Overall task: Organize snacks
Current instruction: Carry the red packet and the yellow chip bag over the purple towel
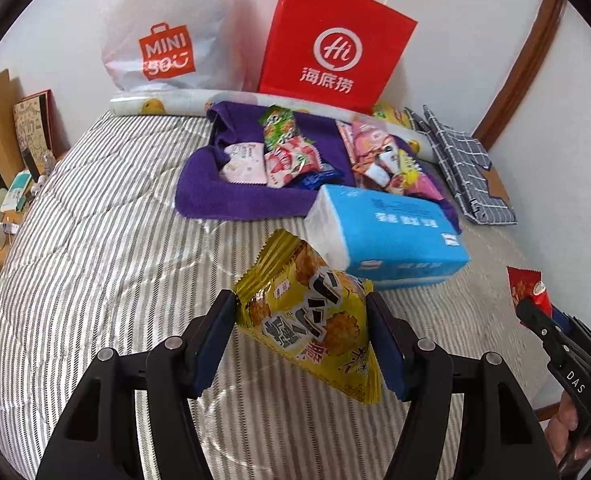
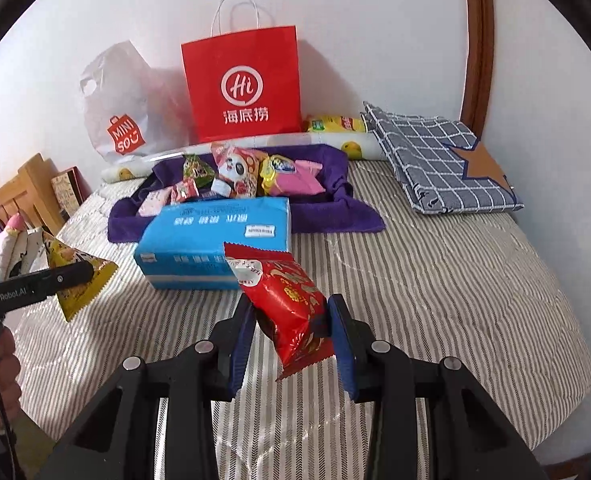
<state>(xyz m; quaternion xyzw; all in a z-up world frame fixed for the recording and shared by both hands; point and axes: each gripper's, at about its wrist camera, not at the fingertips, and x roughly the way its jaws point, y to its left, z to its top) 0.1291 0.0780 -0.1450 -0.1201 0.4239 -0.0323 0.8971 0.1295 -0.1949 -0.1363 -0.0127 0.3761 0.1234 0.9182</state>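
1. Holding a snack in each tool, I have both packets up off the striped bedcover [image 1: 95, 240].
2. My left gripper [image 1: 301, 334] is clamped on the yellow snack packet [image 1: 311, 312], its blue pads [image 1: 215, 340] pressing the packet's two sides; the packet hangs tilted between them.
3. My right gripper [image 2: 293, 328] is clamped on the red snack packet [image 2: 287, 300], which sticks up and forward from the pads.
4. Just beyond both packets lies the blue tissue pack [image 1: 391, 236] flat on the cover, its far edge touching the purple towel [image 1: 231, 196].
5. On that towel sits the pile of snacks [image 2: 235, 176], mixed pink, green and red wrappers, bunched together.
6. Against the far wall stand the red paper bag [image 2: 243, 88] and, to its left, the white Miniso bag [image 1: 167, 32].
7. Far right, a folded checked cloth [image 2: 435, 160] lies on the cover, well apart from the towel.
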